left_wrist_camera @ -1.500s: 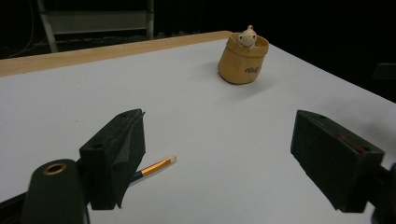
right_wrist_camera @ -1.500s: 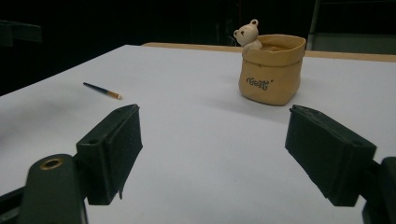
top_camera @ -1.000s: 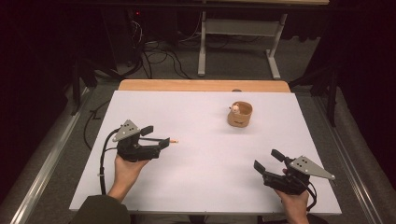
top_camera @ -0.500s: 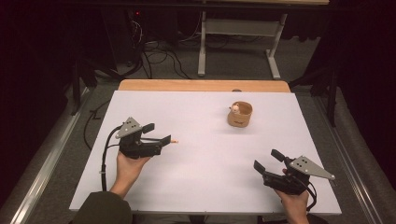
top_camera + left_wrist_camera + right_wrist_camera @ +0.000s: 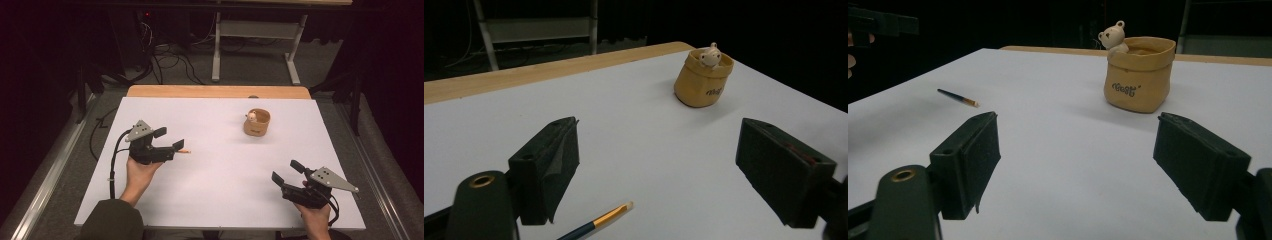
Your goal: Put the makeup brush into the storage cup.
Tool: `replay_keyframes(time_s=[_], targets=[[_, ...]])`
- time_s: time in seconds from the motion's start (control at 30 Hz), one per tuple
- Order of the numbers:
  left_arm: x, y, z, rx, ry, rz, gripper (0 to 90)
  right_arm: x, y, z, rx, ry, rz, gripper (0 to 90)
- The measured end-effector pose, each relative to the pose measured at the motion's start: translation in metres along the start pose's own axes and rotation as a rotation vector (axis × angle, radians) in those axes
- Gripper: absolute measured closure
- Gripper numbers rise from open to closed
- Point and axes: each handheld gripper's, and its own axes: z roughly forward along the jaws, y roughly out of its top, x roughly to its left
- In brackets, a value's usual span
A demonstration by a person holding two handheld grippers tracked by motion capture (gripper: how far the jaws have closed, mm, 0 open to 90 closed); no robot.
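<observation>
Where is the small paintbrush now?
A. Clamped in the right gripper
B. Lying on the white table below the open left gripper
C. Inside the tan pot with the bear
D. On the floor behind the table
B: the paintbrush lies flat on the white table beneath the open left gripper, untouched.

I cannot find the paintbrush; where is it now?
The paintbrush lies flat on the white table, left side, just below the open left claw; the bear pot stands far right.

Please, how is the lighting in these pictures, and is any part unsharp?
High view: white table evenly lit, dark surroundings. Left gripper view: paintbrush and near jaws soft, pot fairly sharp. Right gripper view: the pot casts a soft shadow; the jaws are blurred.
</observation>
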Motion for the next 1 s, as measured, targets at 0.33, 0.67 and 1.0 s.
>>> replay_keyframes(time_s=[0.33, 0.67, 1.0], targets=[[0.005, 0.005, 0.004, -0.001, 0.011, -0.006, 18.1, 0.000, 0.000, 0.000, -0.001, 0.003, -0.001, 20.4], [0.012, 0.014, 0.008, -0.009, 0.029, -0.011, 18.0, 0.000, 0.000, 0.000, 0.000, 0.003, 0.003, 20.4], [0.017, 0.021, 0.015, -0.010, 0.068, 0.003, 17.7, -0.001, 0.000, 0.000, 0.002, 0.007, 0.008, 20.4]])
